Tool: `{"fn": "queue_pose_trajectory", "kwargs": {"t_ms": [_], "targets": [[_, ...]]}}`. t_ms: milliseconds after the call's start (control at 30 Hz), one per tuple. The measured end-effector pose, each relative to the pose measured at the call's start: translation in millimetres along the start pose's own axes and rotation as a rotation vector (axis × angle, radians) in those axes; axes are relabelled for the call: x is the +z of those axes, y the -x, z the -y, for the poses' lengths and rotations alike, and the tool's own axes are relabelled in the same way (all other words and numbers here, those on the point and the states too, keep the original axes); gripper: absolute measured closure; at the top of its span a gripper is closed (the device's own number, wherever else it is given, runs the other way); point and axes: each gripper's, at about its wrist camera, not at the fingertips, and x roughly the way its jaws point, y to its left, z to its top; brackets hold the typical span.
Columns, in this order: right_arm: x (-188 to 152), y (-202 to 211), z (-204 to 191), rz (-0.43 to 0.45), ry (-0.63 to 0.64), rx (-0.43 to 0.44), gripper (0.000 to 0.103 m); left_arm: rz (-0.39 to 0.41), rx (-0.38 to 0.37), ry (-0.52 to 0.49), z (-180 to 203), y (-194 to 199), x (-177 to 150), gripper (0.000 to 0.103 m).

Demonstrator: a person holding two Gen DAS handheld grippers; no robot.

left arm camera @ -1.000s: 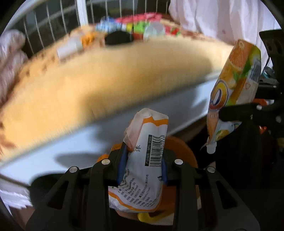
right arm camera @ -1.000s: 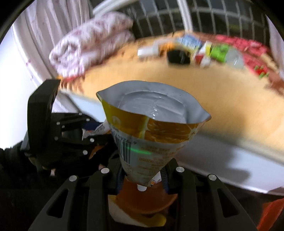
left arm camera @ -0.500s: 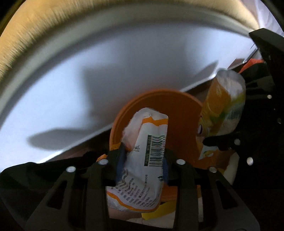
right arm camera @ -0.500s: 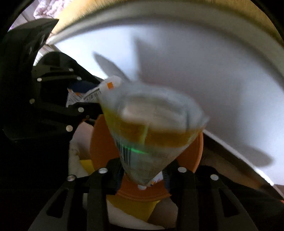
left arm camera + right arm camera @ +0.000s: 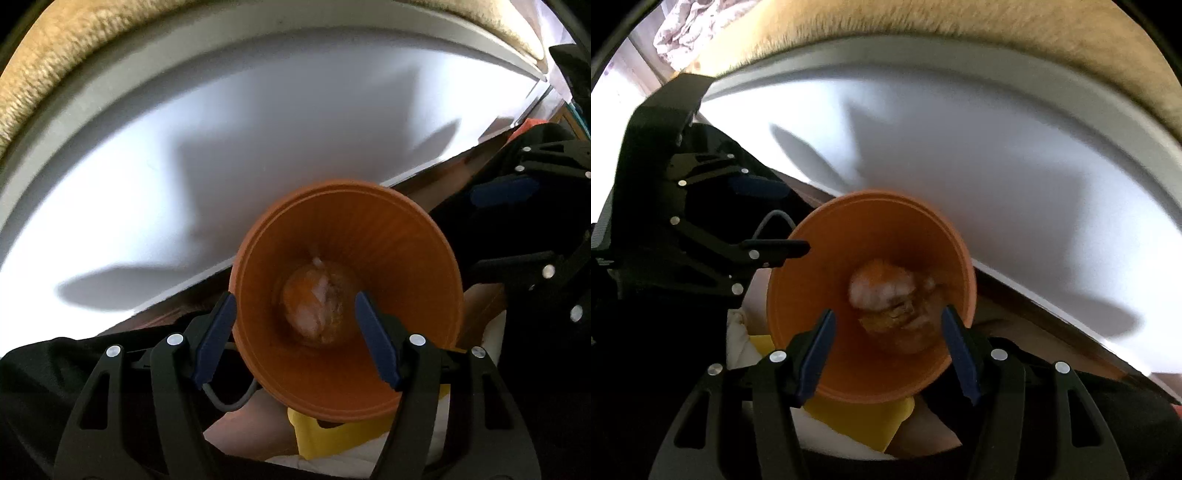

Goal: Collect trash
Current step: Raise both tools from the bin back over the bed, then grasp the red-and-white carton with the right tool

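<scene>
**Plastic, Plush and Crumpled Wrappers**

Smooth, matt orange plastic on the bin (image 5: 406, 258), faintly ribbed at the rim. Crumpled, glossy wrappers (image 5: 317, 306) at its bottom, blurred. Matt black plastic with shiny metal screws on the left gripper (image 5: 293, 332) and right gripper (image 5: 886, 334); blue rubbery pads (image 5: 216, 336). Smooth white panel (image 5: 184, 147) beyond, fuzzy tan cloth (image 5: 960, 22) farther off.

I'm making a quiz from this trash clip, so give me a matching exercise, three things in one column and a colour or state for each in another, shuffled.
Things:
1. bin
2. left gripper
3. crumpled wrappers

Colour or state:
A. open and empty, above the bin
B. lying at the bottom inside
C. orange, round, open-topped

Pairs: 1-C, 2-A, 3-B
</scene>
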Motion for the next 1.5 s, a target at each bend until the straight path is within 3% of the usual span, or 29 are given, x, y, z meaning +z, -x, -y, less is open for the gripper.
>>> {"fn": "queue_pose_trajectory", "kwargs": {"t_ms": [233, 300, 467, 667, 833, 1167, 1233, 1300, 1500], "targets": [[9.9, 70.9, 0.4, 0.139, 0.005, 0.006, 0.044, 0.094, -0.026, 0.008, 3.7, 45.4, 6.5, 0.037], [16.7, 90.6, 2.3, 0.193, 0.011, 0.002, 0.044, 0.142, -0.037, 0.021, -2.6, 71.5, 8.7, 0.029], [60.7, 139.3, 21.6, 0.34, 0.001, -0.018, 0.044, 0.288, -0.028, 0.061, -12.4, 126.8, 21.9, 0.027], [134.3, 154.0, 55.0, 0.442, -0.049, -0.039, 0.046, 0.419, -0.017, 0.147, -31.3, 157.7, 50.4, 0.022], [188.7, 145.8, 86.0, 0.436, -0.122, -0.059, 0.055, 0.443, -0.009, 0.219, -41.9, 156.8, 73.4, 0.022], [269.8, 104.4, 122.6, 0.33, -0.134, -0.106, 0.055, 0.404, 0.0, 0.269, -57.2, 142.4, 82.1, 0.022], [277.7, 88.9, 119.9, 0.283, -0.113, -0.121, 0.056, 0.402, 0.004, 0.268, -56.8, 142.0, 83.2, 0.022], [281.5, 71.2, 118.6, 0.221, -0.091, -0.135, 0.07, 0.4, 0.015, 0.262, -55.1, 141.7, 84.2, 0.022], [266.2, 71.1, 131.5, 0.275, -0.157, -0.096, 0.075, 0.396, 0.02, 0.265, -52.6, 140.3, 89.3, 0.022]]}}
